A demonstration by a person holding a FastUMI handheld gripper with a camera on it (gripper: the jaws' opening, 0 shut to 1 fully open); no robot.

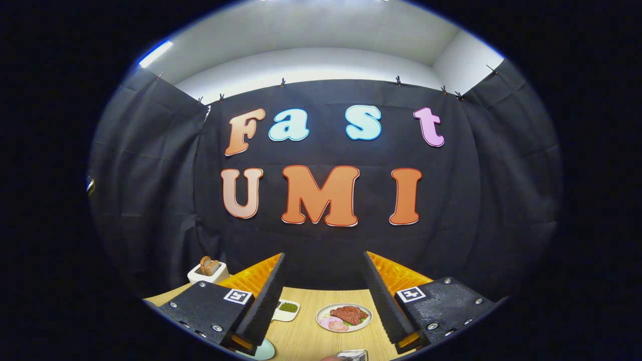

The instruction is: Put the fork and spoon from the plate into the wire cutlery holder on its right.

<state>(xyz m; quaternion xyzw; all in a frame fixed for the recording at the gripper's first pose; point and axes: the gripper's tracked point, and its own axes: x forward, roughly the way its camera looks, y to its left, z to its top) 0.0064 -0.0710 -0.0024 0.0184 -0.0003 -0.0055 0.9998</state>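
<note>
My gripper (325,271) is held high above the wooden table (301,336), its two fingers wide apart with nothing between them. Far below, between the fingers, a round plate (344,317) carries slices of meat and ham. At the very near edge of the table a shiny metal thing (352,355) shows, too cut off to tell what it is. I cannot make out a fork or a spoon.
A small white dish of green stuff (287,308) lies by the left finger. A white toaster with bread (208,272) stands at the far left of the table. A pale round plate edge (264,351) peeks out under the left finger.
</note>
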